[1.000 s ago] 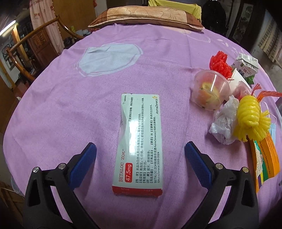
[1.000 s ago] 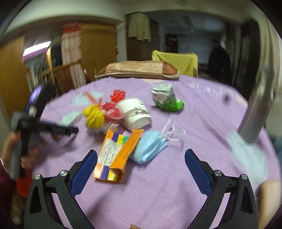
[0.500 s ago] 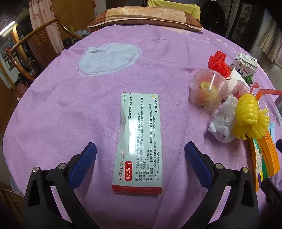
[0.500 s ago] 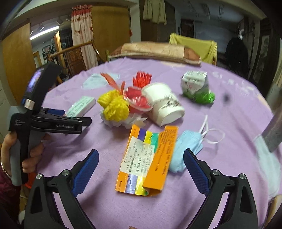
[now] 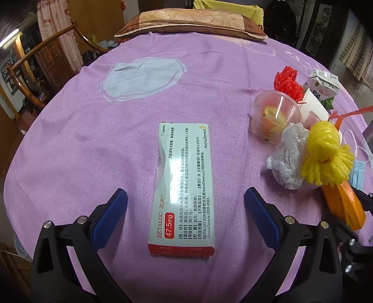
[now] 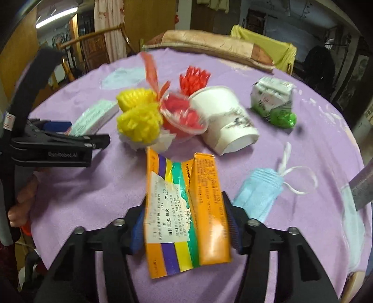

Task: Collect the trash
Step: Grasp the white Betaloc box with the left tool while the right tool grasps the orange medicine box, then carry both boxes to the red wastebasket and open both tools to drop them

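A flattened orange medicine box [image 6: 205, 209] with coloured stripes and a white label lies on the purple tablecloth [image 6: 291, 244]. My right gripper [image 6: 184, 209] has its jaws closing on it, and both blue pads [image 6: 137, 228] touch its long sides. The same orange box [image 5: 342, 205] shows at the right edge of the left wrist view. My left gripper [image 5: 185, 193] stands open, low over a white Betaloc box [image 5: 184, 186] that lies flat between its fingers, untouched. A hand [image 6: 21, 200] holds the left gripper [image 6: 58, 144].
Behind the orange box lie yellow mesh [image 6: 139, 121], a plastic cup of red scraps [image 6: 184, 118], a tipped paper cup [image 6: 226, 121], a crushed carton [image 6: 272, 100] and a blue face mask [image 6: 258, 195]. A pillow [image 5: 188, 21] lies at the table's far edge.
My right gripper came forward and down over the orange box and its jaws narrowed from wide open onto the box's sides. The left gripper stayed still over the Betaloc box.
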{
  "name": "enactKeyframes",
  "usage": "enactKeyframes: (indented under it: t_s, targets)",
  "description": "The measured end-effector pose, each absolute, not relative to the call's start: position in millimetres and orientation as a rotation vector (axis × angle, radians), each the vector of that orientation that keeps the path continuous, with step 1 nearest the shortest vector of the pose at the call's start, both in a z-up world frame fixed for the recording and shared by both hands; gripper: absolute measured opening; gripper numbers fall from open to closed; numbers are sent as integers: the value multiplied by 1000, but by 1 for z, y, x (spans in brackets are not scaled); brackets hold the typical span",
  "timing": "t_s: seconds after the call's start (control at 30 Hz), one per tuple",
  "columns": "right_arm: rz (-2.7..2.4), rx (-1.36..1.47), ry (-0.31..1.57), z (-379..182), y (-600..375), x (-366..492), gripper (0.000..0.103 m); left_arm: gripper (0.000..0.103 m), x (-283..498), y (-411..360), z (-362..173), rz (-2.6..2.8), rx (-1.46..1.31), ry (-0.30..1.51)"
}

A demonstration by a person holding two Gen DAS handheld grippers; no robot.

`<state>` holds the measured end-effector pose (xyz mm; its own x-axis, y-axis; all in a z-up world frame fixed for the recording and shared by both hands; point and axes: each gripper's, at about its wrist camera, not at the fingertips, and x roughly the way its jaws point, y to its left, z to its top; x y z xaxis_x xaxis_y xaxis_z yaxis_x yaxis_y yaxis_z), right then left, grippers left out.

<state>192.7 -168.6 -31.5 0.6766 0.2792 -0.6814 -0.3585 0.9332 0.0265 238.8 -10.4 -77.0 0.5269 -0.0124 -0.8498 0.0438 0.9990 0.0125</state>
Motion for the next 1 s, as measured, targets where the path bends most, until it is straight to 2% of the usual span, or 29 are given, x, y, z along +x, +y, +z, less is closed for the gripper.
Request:
enactKeyframes:
  t_s: [0.13,0.4,0.43,0.5,0.6,0.63,1.0]
  targets:
    - [386,-80,672,-28,-184,172,56,96,239,-10,-77,-34,34,1015]
    - [411,2,661,-28,-204,167,58,95,240,-6,-74,-61,-8,1002]
    - [414,-10,655,-28,-202,167,58,93,239,-5,-73,-59,-16,995]
    - [413,-28,652,-29,-197,164,58,82,237,-2,-70,-44,-30,970]
    - [412,-25,651,-29,-198,165,56,52,232,0,-67,-34,-48,932]
    - [410,-13,652,-29,-200,166,56,48,232,0,-67,-36,-49,927]
    - [423,190,571,-13,-242,149,54,46,192,11,-34,-98,-89,805]
